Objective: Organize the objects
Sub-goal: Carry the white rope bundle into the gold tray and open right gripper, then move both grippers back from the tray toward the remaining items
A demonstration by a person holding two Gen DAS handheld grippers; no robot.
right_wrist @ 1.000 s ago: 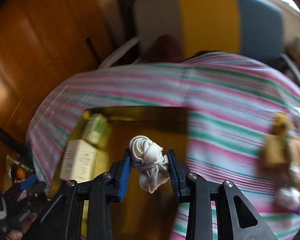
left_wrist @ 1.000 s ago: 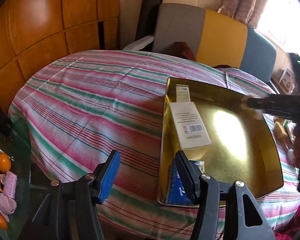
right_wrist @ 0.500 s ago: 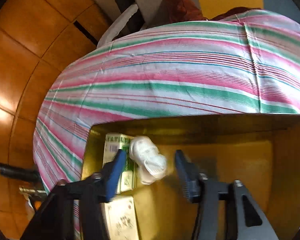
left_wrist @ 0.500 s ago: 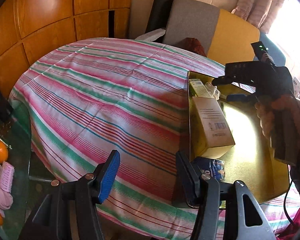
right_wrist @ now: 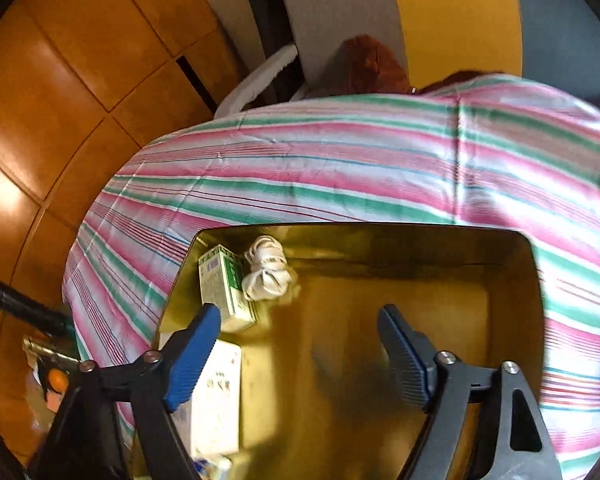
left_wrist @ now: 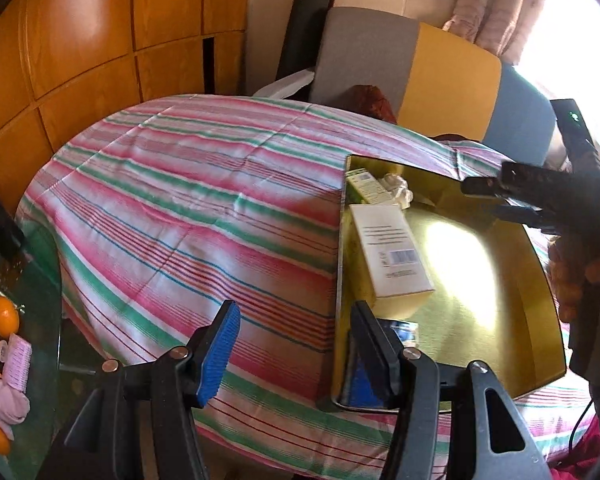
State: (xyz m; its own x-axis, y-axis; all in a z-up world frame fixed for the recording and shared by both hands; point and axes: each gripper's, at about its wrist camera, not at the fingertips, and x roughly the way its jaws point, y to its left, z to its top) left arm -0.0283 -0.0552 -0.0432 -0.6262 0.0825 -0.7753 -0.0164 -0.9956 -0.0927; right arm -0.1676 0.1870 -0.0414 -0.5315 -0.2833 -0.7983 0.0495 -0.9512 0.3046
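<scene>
A gold tray [right_wrist: 500,280] [left_wrist: 540,332] lies on the striped cloth. In its far left corner a white rope bundle [right_wrist: 266,274] [left_wrist: 398,186] rests free beside a green box [right_wrist: 224,284] [left_wrist: 368,188]. A white box [left_wrist: 392,256] [right_wrist: 216,396] lies nearer, and a blue packet [left_wrist: 404,330] at the near end. My right gripper [right_wrist: 300,320] [left_wrist: 484,200] hovers over the tray with its jaws opening and nothing between them. My left gripper [left_wrist: 296,324] stands open over the tray's near left edge, empty.
The striped cloth [left_wrist: 188,208] covers a round table. A glass side table [left_wrist: 40,320] at the left bears oranges [left_wrist: 4,314] and pink hair rollers [left_wrist: 16,360]. A chair with grey, yellow and blue panels [left_wrist: 448,76] stands behind, before wooden wall panels [left_wrist: 80,40].
The right gripper carried the rope bundle over the tray, opened and dropped it beside the green box, then drew back toward me. The left gripper stayed open and empty.
</scene>
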